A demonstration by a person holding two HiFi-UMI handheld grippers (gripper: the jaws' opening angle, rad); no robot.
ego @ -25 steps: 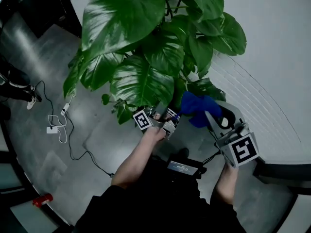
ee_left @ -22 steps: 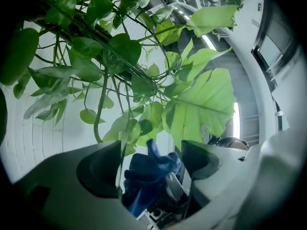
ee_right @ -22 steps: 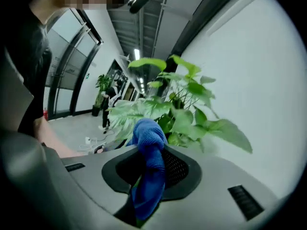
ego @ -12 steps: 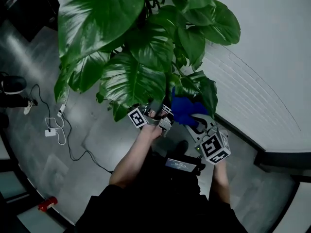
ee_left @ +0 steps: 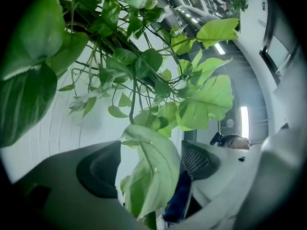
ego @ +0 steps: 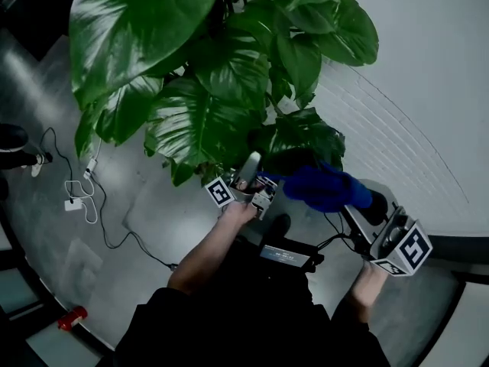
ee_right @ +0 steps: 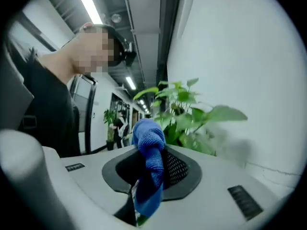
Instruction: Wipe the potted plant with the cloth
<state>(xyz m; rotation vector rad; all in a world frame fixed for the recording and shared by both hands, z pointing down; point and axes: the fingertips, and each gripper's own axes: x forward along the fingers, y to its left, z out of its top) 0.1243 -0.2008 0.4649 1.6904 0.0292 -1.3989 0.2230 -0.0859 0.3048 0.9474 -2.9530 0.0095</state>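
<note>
Left gripper [ego: 243, 182]: jaws apart around a low leaf [ee_left: 153, 171] of the potted plant [ego: 206, 67], seemingly to steady it. Right gripper [ee_right: 151, 176]: jaws clamped on the blue cloth [ego: 325, 188], bunched just beside that foliage for wiping.

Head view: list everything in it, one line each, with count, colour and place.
potted plant: one, green, top centre; pot hidden by the leaves.
cloth: one, blue, right of centre, just below the lowest leaves.
cables: one tangle, white, on the floor at left.
red object: one, floor at bottom left; too small to identify.
wall: one, white, right side.
left gripper: one, grey, centre, fingers apart round a leaf.
right gripper: one, grey, lower right, fingers shut on the cloth.
</note>
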